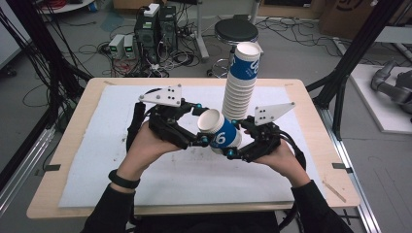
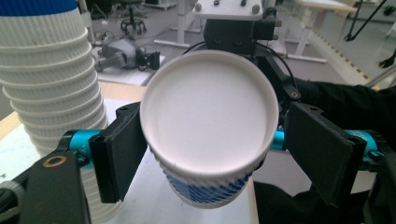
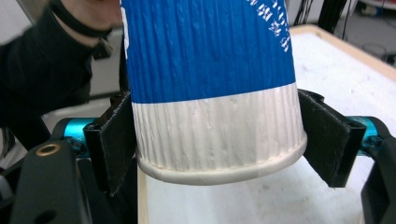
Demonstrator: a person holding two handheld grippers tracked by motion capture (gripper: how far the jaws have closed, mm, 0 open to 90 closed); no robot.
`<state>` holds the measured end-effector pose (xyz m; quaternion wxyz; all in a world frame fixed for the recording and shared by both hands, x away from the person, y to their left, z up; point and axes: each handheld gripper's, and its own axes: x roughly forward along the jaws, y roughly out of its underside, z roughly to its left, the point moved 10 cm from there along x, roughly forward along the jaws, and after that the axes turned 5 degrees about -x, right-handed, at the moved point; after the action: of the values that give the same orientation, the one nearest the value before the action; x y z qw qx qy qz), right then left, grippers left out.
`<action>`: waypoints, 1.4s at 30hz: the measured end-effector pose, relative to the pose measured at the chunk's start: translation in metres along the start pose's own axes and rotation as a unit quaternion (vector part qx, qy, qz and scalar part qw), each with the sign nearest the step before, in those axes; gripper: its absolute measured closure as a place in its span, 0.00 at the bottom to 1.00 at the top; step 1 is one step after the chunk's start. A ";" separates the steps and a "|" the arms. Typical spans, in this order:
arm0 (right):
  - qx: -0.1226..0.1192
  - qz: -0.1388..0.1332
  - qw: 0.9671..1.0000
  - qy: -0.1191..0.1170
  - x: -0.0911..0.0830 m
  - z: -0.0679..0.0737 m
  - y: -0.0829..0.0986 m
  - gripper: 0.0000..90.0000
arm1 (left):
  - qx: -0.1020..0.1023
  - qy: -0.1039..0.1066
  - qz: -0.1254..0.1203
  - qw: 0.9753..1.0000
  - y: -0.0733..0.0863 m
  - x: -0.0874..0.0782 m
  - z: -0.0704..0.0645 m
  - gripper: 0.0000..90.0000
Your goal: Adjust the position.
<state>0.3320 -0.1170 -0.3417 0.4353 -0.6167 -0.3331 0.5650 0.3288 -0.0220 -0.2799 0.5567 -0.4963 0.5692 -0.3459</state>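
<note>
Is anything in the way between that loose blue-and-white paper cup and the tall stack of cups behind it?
Nothing visible. The blue-and-white paper cup lies tilted, clamped by the right gripper, with the left gripper around its rim. The tall cup stack stands just behind, its top open.

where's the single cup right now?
In the high view the single cup is tilted above mid-table, between the left gripper and right gripper, just in front of the cup stack.

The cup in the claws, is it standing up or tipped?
Tipped. The cup lies slanted between the claws, its open mouth facing the left claw, and looks empty inside.
</note>
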 end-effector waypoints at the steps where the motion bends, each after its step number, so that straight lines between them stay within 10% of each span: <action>1: 0.001 0.008 1.000 -0.001 0.001 0.001 0.001 0.22 | 0.000 -0.001 0.007 1.000 0.001 0.000 0.000 0.24; 15: -0.015 0.049 0.999 -0.008 0.003 0.004 0.007 0.22 | 0.011 0.004 0.045 0.999 0.011 0.003 0.001 0.33; 25: -0.004 0.001 1.000 0.001 -0.005 0.003 -0.005 0.16 | 0.001 0.019 -0.034 0.999 -0.004 0.000 0.000 0.33; 32: 0.022 -0.056 0.998 0.004 -0.011 0.001 -0.017 0.15 | -0.005 0.028 -0.102 0.994 -0.016 -0.006 0.000 0.33; 42: 0.024 -0.092 0.995 -0.002 -0.018 0.000 -0.022 0.20 | -0.020 0.034 -0.115 0.993 -0.014 -0.007 0.003 0.33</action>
<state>0.3313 -0.1244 -0.3138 0.4995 -0.5718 -0.3757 0.5314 0.3334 -0.0186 -0.2650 0.4835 -0.5572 0.5342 -0.4128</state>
